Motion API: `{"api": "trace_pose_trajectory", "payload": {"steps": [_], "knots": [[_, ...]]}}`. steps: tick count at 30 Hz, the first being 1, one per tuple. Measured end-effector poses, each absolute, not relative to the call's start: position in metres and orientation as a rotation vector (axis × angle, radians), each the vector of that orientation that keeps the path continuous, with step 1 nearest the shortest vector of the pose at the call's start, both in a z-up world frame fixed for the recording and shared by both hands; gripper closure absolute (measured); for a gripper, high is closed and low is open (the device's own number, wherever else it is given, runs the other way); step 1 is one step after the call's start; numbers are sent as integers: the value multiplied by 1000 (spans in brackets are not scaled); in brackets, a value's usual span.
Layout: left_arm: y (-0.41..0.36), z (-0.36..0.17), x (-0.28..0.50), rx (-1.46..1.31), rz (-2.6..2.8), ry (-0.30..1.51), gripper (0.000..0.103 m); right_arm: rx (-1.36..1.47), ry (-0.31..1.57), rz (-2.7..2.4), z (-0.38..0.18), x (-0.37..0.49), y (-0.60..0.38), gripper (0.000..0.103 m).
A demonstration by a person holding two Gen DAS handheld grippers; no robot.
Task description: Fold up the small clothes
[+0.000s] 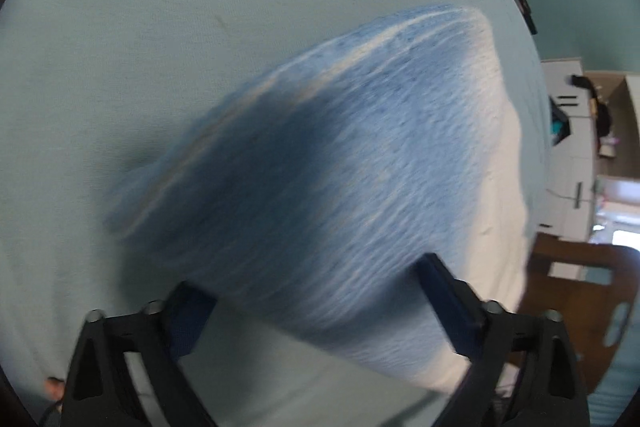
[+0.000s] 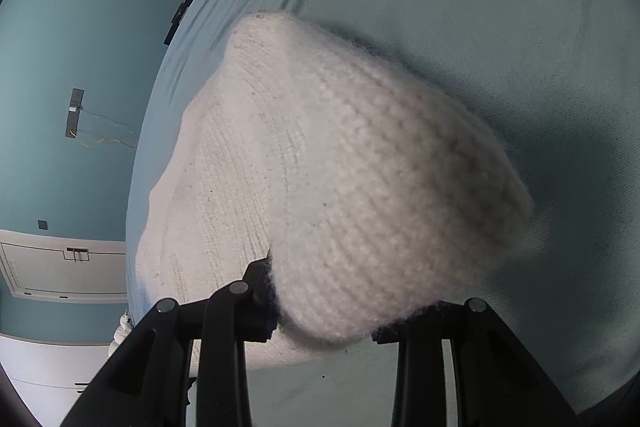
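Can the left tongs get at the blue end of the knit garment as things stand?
Probably yes. The blue end of the knit garment already lies between the left tongs, whose fingers are spread wide. Nothing else sits between them on the pale sheet, though motion blur hides actual contact.

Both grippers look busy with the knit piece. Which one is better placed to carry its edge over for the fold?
Probably right. The right gripper has the white end of the blue-and-white knitted garment sharply between its fingers; the left gripper's view is motion-blurred over the pale blue sheet.
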State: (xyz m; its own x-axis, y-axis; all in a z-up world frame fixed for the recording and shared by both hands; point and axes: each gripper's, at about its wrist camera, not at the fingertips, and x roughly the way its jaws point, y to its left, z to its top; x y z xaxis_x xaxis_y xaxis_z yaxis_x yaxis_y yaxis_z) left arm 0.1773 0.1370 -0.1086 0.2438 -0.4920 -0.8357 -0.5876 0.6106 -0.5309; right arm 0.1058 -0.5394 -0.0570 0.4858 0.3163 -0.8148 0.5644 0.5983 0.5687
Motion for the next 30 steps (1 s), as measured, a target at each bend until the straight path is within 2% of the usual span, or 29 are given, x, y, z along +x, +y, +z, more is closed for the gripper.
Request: {"api": "trace_pose_trajectory", "payload": {"steps": [1, 3, 5, 6, 12, 16, 22, 30], "knots": [[137, -110, 178, -1014, 93, 1392, 21, 975, 1092, -181, -58, 105, -540, 75], [139, -104, 173, -1008, 112, 1381, 51, 1019, 1072, -178, -60, 102, -543, 75], [141, -93, 167, -1021, 120, 1344, 70, 1057, 1044, -168, -60, 98, -545, 76], [143, -87, 164, -1047, 117, 1324, 74, 1066, 1029, -161, -58, 97, -545, 76], [141, -55, 151, -1120, 36, 1213, 79, 1035, 888, -82, -18, 83, -536, 79], [149, -39, 117, -1151, 12, 1270, 79, 1117, 871, -78, 2, 56, -538, 79], [155, -40, 51, -1119, 8, 1403, 79, 1091, 1048, -56, 16, 18, -542, 79], [150, -14, 17, -978, 29, 1429, 79, 1044, 1233, -22, 20, 8, -537, 79]]}}
